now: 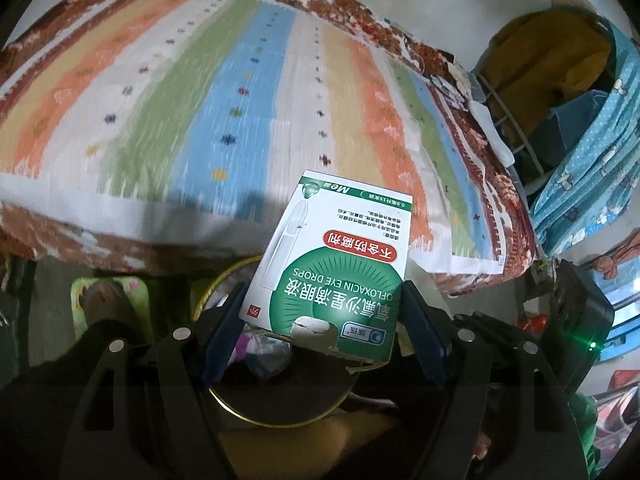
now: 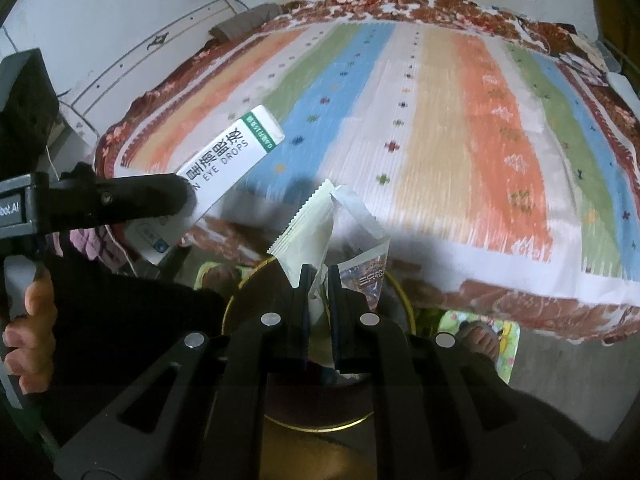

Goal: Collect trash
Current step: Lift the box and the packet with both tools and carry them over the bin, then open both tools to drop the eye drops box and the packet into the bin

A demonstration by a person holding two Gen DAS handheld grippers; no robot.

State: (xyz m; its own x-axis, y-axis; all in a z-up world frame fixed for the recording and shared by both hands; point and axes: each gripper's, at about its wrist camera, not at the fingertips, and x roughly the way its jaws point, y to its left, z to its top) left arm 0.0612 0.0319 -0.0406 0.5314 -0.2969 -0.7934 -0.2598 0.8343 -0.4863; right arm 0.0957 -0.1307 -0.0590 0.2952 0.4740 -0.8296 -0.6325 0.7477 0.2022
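A white and green eye drops box point(image 1: 336, 248) stands between the blue pads of my left gripper point(image 1: 322, 320), which is shut on its lower part. The box point(image 2: 236, 152) and a left gripper finger point(image 2: 140, 196) also show at the left of the right wrist view. My right gripper point(image 2: 319, 280) is shut on a cream wrapper with a serrated edge point(image 2: 308, 232) and a crumpled clear plastic wrapper point(image 2: 364, 240). Both grippers hang over a round dark bin with a gold rim point(image 1: 280, 424) point(image 2: 404, 304) at the edge of the bed.
A bed with a striped, multicoloured cover point(image 1: 200, 100) point(image 2: 440, 120) fills the background. A wire rack with clothes and blue cloth point(image 1: 560, 80) stands to its right. A person's foot in a slipper point(image 1: 104, 300) point(image 2: 480, 336) is beside the bin. A hand point(image 2: 32, 320) grips the left handle.
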